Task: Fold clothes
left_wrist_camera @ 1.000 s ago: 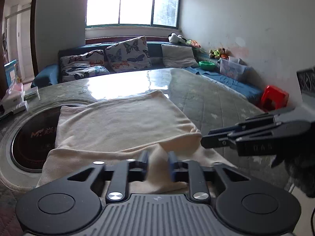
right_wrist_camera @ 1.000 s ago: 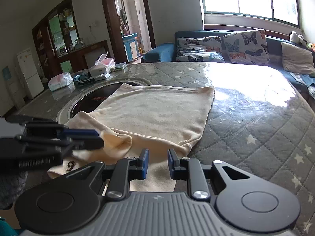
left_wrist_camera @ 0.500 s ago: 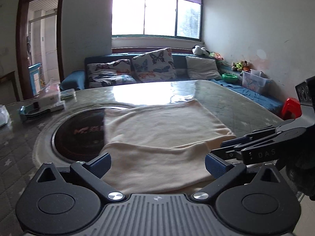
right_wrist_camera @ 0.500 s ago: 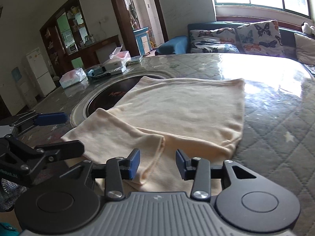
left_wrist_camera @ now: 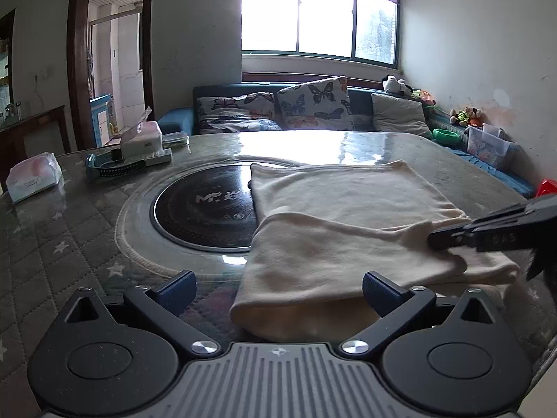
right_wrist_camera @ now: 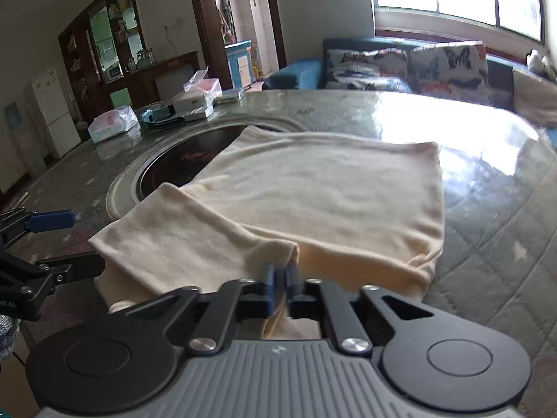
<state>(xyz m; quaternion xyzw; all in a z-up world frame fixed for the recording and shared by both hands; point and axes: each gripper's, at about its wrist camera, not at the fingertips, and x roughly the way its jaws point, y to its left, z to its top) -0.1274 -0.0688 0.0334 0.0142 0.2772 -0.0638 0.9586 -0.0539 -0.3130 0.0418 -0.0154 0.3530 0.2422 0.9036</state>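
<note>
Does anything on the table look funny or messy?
The cream cloth lies partly over the black round cooktop set in the table. Its near edge is bunched where the right gripper pinches it.

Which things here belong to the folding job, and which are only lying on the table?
For the job:
- cloth
- right gripper, shut on the cloth
- left gripper, open

Lying about:
- tissue packs
- watch
- white box
- cooktop
</note>
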